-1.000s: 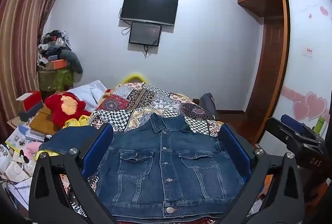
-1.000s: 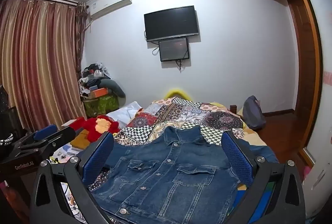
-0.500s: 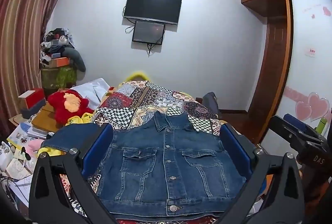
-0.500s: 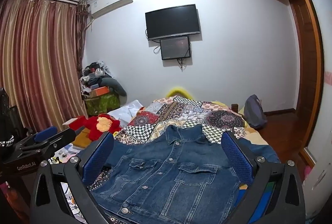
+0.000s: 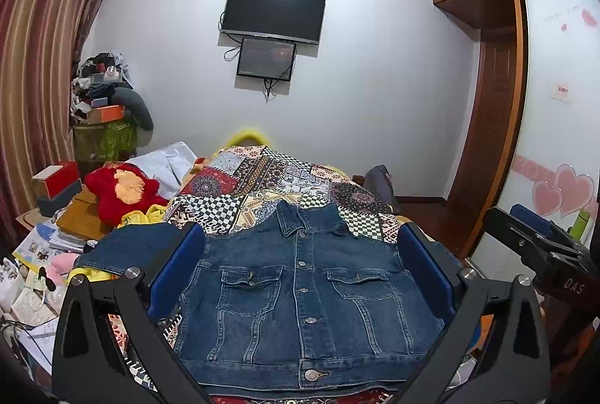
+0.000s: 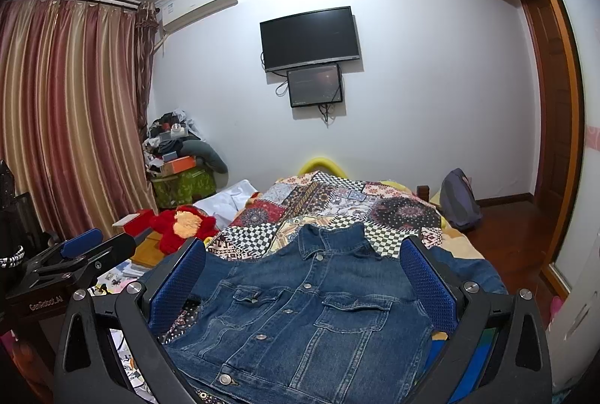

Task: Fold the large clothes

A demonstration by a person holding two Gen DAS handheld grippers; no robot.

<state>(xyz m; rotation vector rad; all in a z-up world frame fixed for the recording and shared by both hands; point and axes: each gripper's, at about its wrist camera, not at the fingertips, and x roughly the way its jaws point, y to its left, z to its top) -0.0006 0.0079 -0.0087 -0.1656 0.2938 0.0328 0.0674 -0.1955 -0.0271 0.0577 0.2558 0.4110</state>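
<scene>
Both claws, left claw [image 5: 300, 276] and right claw [image 6: 300, 276], gape wide, empty, above the denim jacket [image 5: 300, 295].

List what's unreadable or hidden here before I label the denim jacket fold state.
- Denim jacket hem: left wrist view, cut by bottom edge.
- Jacket's right sleeve: right wrist view, partly behind the right tongs finger.
- Left sleeve: cuff behind the left tongs finger.
- Jacket's back: face-down on the bed.

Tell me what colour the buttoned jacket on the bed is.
Dark blue denim jacket, clearest in the left wrist view.
</scene>
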